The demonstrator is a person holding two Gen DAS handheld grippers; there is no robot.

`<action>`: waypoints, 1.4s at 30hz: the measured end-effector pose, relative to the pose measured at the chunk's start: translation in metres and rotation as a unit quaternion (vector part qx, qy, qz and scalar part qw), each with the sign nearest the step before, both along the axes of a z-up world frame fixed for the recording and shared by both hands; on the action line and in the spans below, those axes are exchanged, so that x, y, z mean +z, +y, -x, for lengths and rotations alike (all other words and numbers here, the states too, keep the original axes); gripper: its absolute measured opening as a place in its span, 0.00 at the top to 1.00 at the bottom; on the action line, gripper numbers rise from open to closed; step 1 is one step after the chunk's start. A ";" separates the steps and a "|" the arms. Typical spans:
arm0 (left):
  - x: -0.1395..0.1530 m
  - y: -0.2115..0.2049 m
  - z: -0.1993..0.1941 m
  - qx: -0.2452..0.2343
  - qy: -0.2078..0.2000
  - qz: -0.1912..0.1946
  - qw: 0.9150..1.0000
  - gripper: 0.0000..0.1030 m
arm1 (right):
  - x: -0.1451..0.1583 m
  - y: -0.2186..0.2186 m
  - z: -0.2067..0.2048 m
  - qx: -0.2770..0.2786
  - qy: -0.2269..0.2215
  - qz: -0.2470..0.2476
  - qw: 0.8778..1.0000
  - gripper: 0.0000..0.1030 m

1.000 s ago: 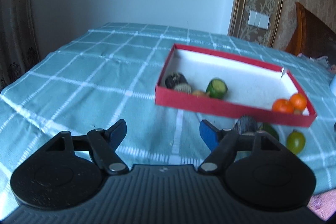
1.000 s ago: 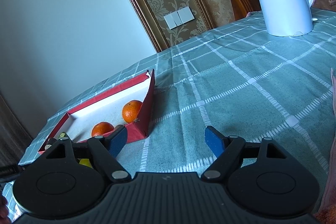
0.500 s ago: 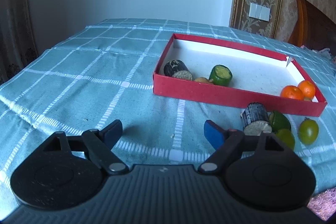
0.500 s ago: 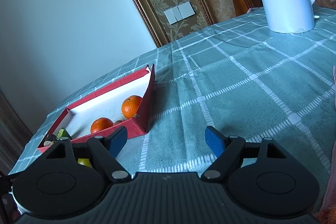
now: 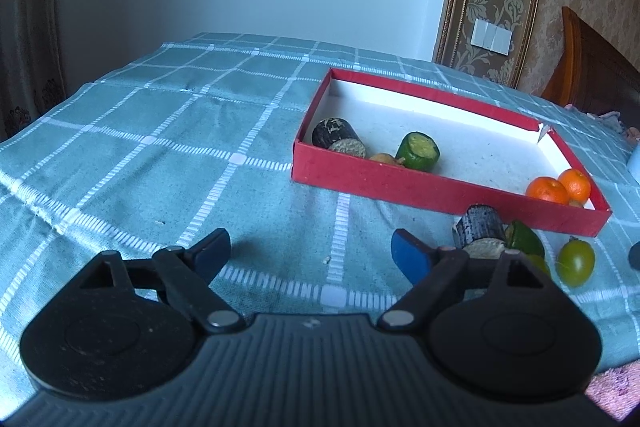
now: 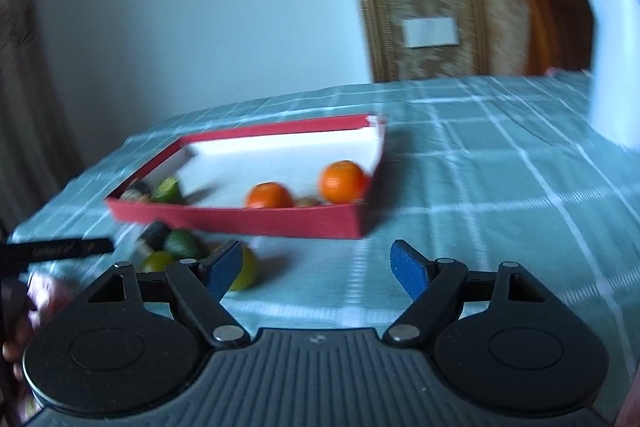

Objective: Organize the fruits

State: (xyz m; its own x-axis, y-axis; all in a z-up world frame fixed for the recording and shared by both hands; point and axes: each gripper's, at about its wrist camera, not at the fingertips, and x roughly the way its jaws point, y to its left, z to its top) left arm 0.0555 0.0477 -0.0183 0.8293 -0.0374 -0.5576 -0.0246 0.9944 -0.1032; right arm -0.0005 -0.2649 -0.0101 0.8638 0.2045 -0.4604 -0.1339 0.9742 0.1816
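Oranges point(image 5: 558, 187) sit inside red box point(image 5: 400, 183) on tablecloth point(image 5: 160, 147).

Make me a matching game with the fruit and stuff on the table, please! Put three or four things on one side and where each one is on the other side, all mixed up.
Things:
1. two oranges
2. green tomato
3. white kettle
4. green cut piece

Places:
A. on the cloth, outside the red box, near its front wall
B. inside the box, in its right corner
C. standing on the cloth, far to the right of the box
D. inside the box, near its left end, beside a dark cut piece

Pairs: 1-B, 2-A, 3-C, 4-D
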 end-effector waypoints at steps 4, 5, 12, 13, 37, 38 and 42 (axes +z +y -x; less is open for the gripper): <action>0.000 0.001 0.000 -0.002 -0.001 0.005 1.000 0.16 | 0.004 0.024 -0.004 0.035 -0.001 0.044 0.998 0.21; 0.000 0.002 0.000 -0.002 -0.001 0.007 1.000 0.16 | 0.004 0.028 -0.007 0.043 -0.001 0.052 0.998 0.21; 0.000 0.003 0.001 -0.004 -0.002 0.013 1.000 0.16 | -0.003 0.057 -0.020 0.083 0.010 0.089 0.992 0.21; 0.000 0.003 0.001 -0.005 -0.002 0.014 1.000 0.16 | -0.005 0.059 -0.022 0.085 0.013 0.093 0.992 0.23; -0.001 0.002 -0.001 -0.001 0.001 0.009 1.000 0.16 | -0.006 0.057 -0.023 0.072 0.014 0.074 0.995 0.68; -0.001 0.002 -0.001 -0.001 0.001 0.009 1.000 0.16 | -0.004 0.055 -0.021 0.071 0.010 0.072 0.995 0.68; -0.001 0.001 -0.001 -0.001 0.002 0.006 1.000 0.16 | 0.007 0.052 -0.017 0.070 -0.004 0.066 0.995 0.68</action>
